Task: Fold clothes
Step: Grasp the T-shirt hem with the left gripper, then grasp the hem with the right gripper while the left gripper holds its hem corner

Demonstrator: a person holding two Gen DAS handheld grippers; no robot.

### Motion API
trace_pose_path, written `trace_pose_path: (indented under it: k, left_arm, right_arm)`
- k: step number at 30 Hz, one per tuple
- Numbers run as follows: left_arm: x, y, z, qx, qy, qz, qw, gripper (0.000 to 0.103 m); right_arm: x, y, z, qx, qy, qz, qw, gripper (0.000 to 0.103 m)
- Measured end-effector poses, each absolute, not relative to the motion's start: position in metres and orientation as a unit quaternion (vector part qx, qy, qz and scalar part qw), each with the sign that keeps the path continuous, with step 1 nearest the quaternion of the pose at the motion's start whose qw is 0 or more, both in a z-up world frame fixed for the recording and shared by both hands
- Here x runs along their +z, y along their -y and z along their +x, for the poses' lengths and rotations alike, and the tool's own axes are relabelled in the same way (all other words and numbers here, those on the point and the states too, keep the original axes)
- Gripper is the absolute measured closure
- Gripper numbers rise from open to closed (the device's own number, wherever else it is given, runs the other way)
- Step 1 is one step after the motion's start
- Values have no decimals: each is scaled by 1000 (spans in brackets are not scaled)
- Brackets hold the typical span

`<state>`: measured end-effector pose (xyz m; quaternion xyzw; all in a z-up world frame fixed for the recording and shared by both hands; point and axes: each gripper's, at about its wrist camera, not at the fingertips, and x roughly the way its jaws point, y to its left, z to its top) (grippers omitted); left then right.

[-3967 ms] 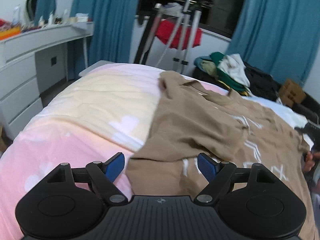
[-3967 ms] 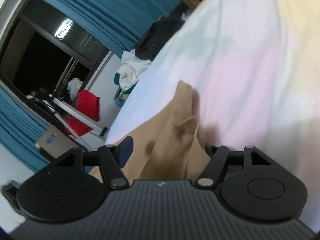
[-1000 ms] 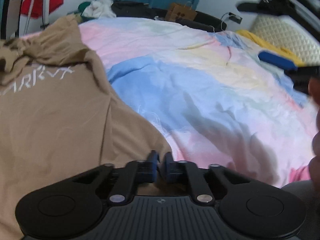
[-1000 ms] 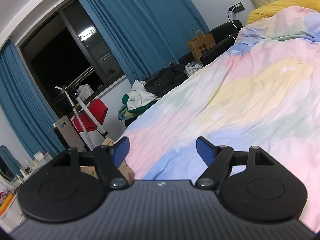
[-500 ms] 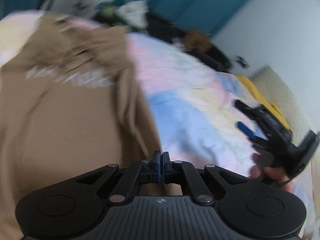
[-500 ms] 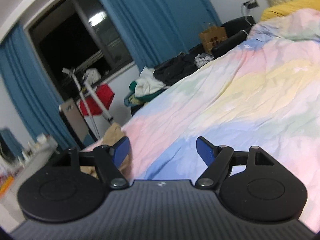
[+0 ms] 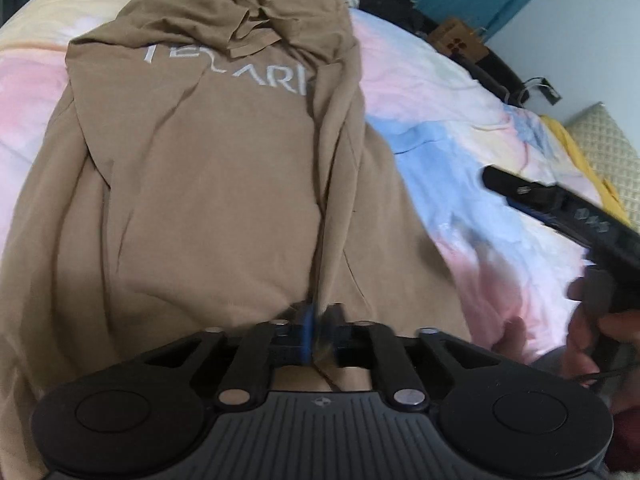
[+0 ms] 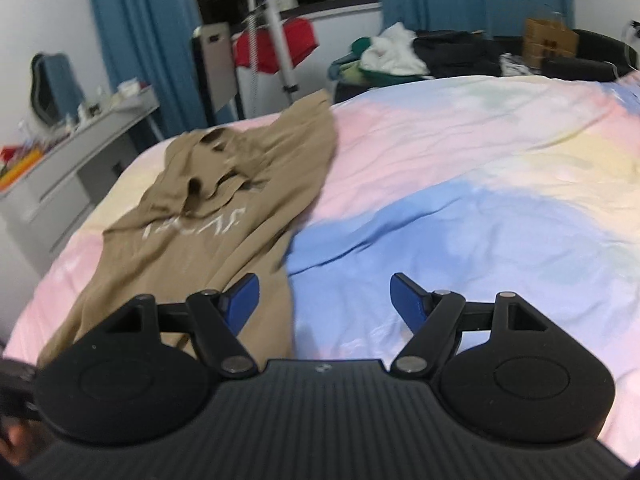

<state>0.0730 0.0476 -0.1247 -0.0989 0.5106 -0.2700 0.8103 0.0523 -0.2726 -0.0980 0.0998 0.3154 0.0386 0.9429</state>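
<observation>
Tan shirt [image 7: 208, 184] with pale lettering spread across the left part of a bed [image 8: 460, 184] covered in pastel bedding. Left gripper [image 7: 320, 336] pinched closed on the shirt's near hem, a ridge of fabric running from it up the shirt. Right gripper [image 8: 324, 300] spread wide, holding nothing, hovering over blue bedding beside the shirt's edge.
</observation>
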Motion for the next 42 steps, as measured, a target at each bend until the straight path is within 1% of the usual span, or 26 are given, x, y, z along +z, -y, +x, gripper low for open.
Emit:
trace_pose_path:
  k: [1, 2, 3, 5, 7, 8, 12, 14, 16, 18, 19, 20, 21, 22, 24, 28, 30, 33, 36, 37, 39, 41, 42]
  left_arm:
    - [-120, -51, 68, -272, -506, -99, 813, 64]
    - [-114, -57, 65, -273, -500, -98, 816, 54]
    - [-106, -64, 65, -273, -493, -98, 820, 50]
    - [-88, -85, 62, -257, -480, -94, 834, 34]
    - [-74, -110, 65, -221, -470, -88, 850, 27]
    - [-69, -122, 68, -201, -468, -85, 856, 26]
    - [-69, -153, 80, -156, -498, -69, 850, 27]
    - [-79, -159, 85, -142, -528, -68, 835, 32]
    - [-89, -156, 88, -143, -551, -61, 820, 34]
    - [-97, -148, 85, -151, -562, -44, 812, 40]
    - [-101, -143, 83, -153, -570, -25, 807, 54]
    - [-105, -137, 82, -153, -578, -2, 802, 74]
    - [-106, -133, 79, -154, -575, 16, 803, 86]
    - [-103, -130, 76, -157, -565, 33, 809, 95]
    - [-87, -121, 66, -164, -538, 65, 824, 97]
    - [-40, -85, 30, -201, -445, 165, 857, 97]
    - [-31, -65, 17, -234, -425, 192, 853, 97]
    - [-40, -35, 7, -275, -417, 226, 836, 97]
    - [-73, -8, 11, -300, -439, 242, 812, 96]
    - [-84, -1, 13, -304, -447, 245, 805, 95]
    - [-104, 6, 15, -309, -471, 244, 790, 89]
    - [-115, 6, 20, -314, -494, 223, 780, 74]
    - [-115, 2, 23, -316, -498, 208, 780, 72]
  right_arm:
    - [-98, 270, 53, 41, -318, 99, 942, 29]
    - [-98, 270, 52, 42, -319, 103, 941, 29]
    - [-98, 272, 52, 42, -320, 109, 940, 29]
    - [-99, 275, 53, 43, -323, 123, 937, 29]
    - [-100, 280, 56, 39, -327, 131, 935, 29]
    - [-100, 280, 57, 40, -328, 134, 934, 29]
    - [-104, 280, 62, 45, -335, 140, 931, 29]
    - [-105, 278, 64, 47, -338, 141, 929, 29]
    - [-106, 279, 65, 48, -342, 145, 927, 29]
    - [-108, 280, 66, 47, -346, 150, 925, 29]
    - [-109, 281, 67, 47, -347, 152, 924, 29]
    - [-109, 282, 67, 47, -349, 154, 923, 29]
    - [-110, 281, 67, 50, -349, 155, 923, 29]
    - [-110, 281, 67, 52, -350, 155, 922, 29]
    - [-110, 281, 66, 58, -352, 156, 921, 29]
    - [-111, 280, 66, 68, -356, 158, 919, 29]
    - [-111, 280, 65, 74, -357, 159, 917, 29]
    - [-114, 281, 67, 77, -366, 170, 912, 29]
    - [-117, 280, 68, 82, -376, 178, 906, 29]
    - [-118, 280, 69, 86, -380, 181, 903, 29]
    - [-121, 280, 69, 94, -390, 189, 896, 29]
    - [-124, 279, 70, 100, -397, 194, 891, 29]
    - [-125, 279, 70, 103, -401, 197, 889, 29]
